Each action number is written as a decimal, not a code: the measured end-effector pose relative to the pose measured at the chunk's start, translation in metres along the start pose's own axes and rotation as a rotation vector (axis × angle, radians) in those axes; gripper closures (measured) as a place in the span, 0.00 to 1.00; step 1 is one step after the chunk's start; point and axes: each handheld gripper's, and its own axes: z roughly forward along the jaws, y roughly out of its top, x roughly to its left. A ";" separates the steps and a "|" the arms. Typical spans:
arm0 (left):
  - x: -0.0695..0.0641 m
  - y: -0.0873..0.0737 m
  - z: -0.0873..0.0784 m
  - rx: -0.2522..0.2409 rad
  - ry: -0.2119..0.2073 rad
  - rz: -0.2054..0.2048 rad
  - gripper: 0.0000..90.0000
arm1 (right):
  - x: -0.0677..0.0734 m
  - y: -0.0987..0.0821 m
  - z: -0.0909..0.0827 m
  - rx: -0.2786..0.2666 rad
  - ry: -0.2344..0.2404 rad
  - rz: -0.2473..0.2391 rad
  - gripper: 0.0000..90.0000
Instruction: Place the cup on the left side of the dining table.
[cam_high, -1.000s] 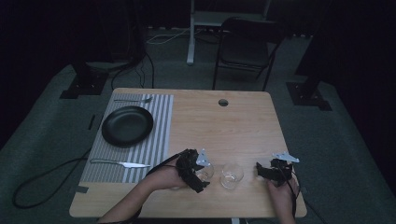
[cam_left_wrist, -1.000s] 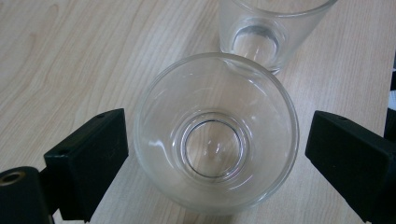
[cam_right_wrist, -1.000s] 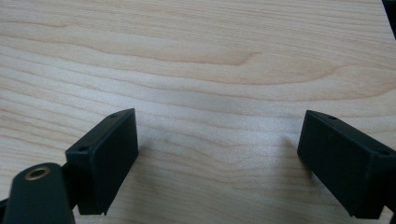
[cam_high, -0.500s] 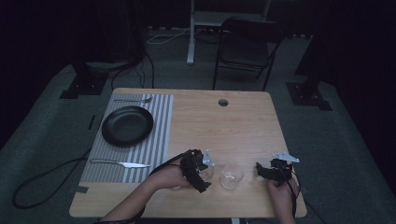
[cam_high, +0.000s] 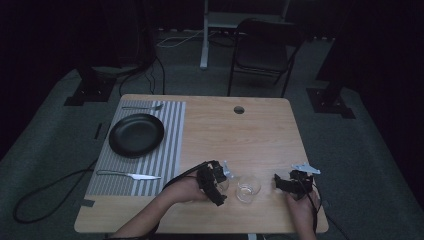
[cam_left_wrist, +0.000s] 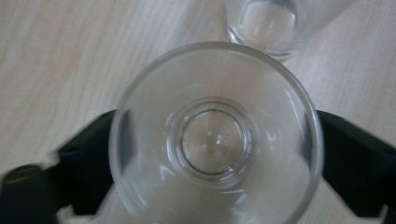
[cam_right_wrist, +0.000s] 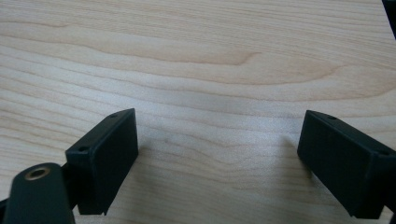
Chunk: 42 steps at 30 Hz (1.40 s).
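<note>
A: Where are the glasses, going by the plate (cam_high: 136, 135)?

B: Both well to its right, at the table's (cam_high: 260, 135) near edge. The left gripper (cam_left_wrist: 215, 154) has its jaws on either side of one glass (cam_left_wrist: 215, 140), pressed against its walls. The second glass (cam_high: 248, 189) stands free just beyond.

A: And the right gripper (cam_right_wrist: 217, 163)?

B: Farther right again, jaws spread wide over bare wood, holding nothing.

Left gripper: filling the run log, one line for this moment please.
left gripper: shut on glass | right gripper: open, nothing held, over table | second glass: free, between grippers
</note>
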 end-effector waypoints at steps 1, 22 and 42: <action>0.001 0.000 0.000 0.000 -0.006 -0.009 0.16 | 0.000 0.000 0.000 0.000 0.000 0.000 0.13; 0.006 0.001 -0.002 -0.024 -0.010 -0.038 0.21 | 0.000 0.000 0.000 0.000 0.000 0.000 0.13; 0.016 0.005 -0.009 -0.053 0.007 -0.074 0.21 | 0.000 0.000 0.000 0.000 0.000 0.000 0.13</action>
